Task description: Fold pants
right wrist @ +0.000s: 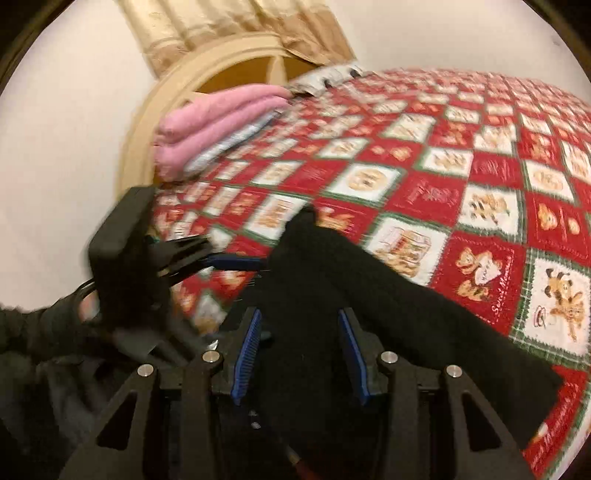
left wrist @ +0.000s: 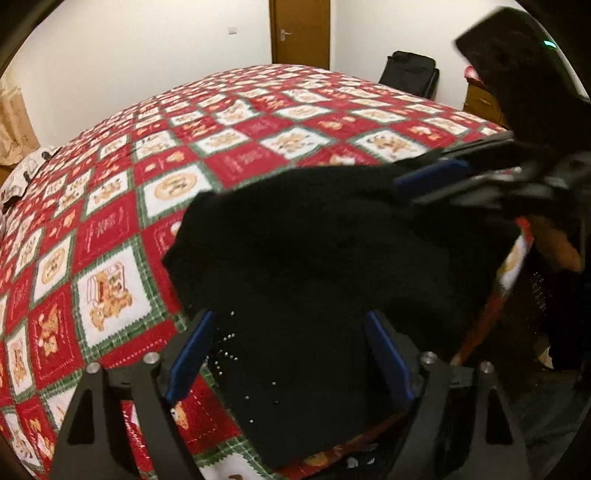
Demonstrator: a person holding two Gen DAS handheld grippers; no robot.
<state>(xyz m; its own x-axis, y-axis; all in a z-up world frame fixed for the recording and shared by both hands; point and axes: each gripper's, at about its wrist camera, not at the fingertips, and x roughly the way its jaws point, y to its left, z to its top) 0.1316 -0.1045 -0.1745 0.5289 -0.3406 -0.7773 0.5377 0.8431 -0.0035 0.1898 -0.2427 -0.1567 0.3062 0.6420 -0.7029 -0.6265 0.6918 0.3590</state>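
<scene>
The black pants [right wrist: 388,306], soft matte fabric folded into a long band, lie on the red patchwork quilt [right wrist: 461,177], running from near right toward far left. Left gripper [left wrist: 288,354] stands wide over them; right gripper [right wrist: 299,350] half open, not pinching.

Your inventory of colours: pants [left wrist: 332,251], plain black, with a scatter of small silvery studs near one edge. Bedspread [left wrist: 110,206], a patchwork of red and white squares set as diamonds, framed in green plaid bands; white squares carry tan and orange cartoon animals, red ones carry pale script and orange figures. Left gripper [left wrist: 288,354], black frame, blue pads, silver pins at the joints. Right gripper [right wrist: 301,354], the same black, blue and silver. Folded blanket [right wrist: 218,118], pink, over a pale blue and white layer. Headboard [right wrist: 192,81], cream frame with brown panels. Door [left wrist: 300,33], brown wood. Walls [left wrist: 129,55], white. Curtain [right wrist: 236,26], beige.
</scene>
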